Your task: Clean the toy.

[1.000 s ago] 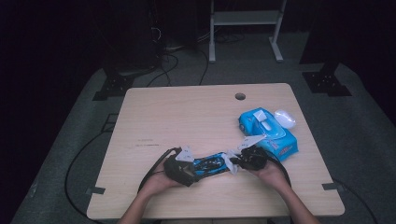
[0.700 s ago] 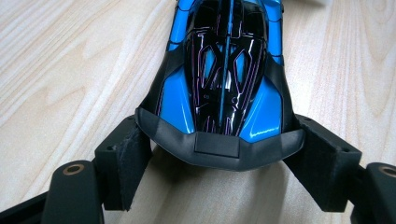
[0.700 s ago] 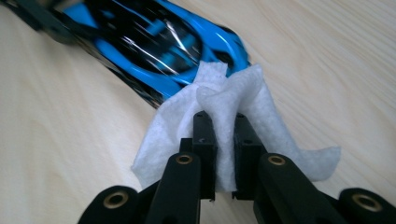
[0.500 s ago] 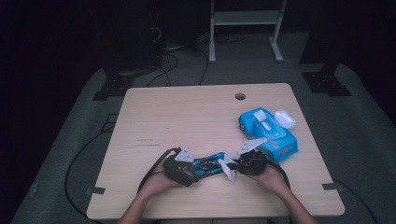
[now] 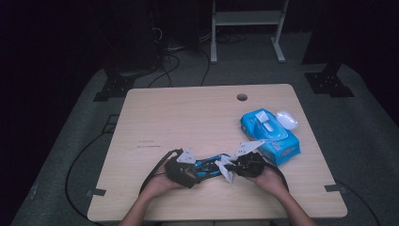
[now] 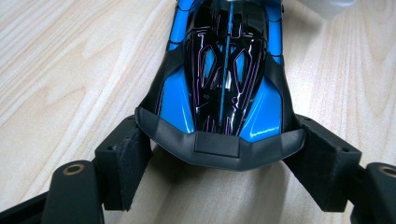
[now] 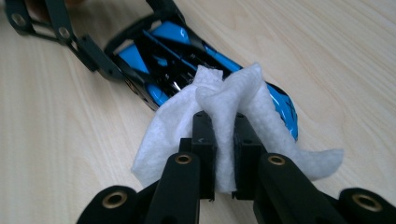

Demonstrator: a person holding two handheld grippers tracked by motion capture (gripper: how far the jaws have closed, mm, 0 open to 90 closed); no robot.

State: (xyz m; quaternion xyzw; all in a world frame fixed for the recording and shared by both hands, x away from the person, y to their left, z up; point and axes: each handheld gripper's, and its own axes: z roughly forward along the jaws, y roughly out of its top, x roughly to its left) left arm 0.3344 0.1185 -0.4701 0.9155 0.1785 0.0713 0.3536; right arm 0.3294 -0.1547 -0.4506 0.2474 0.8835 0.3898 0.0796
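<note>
High view first: we've got the blue toy car (image 5: 210, 165) lying near the front edge of the tabletop (image 5: 188, 122), stretched between our two hands, with the left gripper (image 5: 190, 169) at one end and the right gripper (image 5: 230, 168) at the other holding a white wipe (image 5: 226, 170) against it. Off to the right sits the blue wipes pack (image 5: 270, 134), flip lid (image 5: 287, 119) swung open, and we honestly can't tell from up here how much is left inside or whether a sheet is poking out. If that lid stays open the wipes will probably dry out, so that's one thing to watch. Left gripper view: the fingers (image 6: 122, 161) sit either side of the car's black end (image 6: 219, 147), clamped on it as far as we can judge, though the contact is right at the flared corners. That's a pretty shallow hold, so a hard scrub from the other side could pop the car loose or make it pivot on the tabletop. Right gripper view: the fingers (image 7: 204, 140) are pinched tight on a bunched fold of the wipe (image 7: 229, 112), which drapes over the car's blue body (image 7: 282, 105). We reckon the risk here is the wipe tearing or slipping out of the pinch if it snags on the car's edges, or the hard fingertips scraping the glossy paint if the wipe bunches away.
</note>
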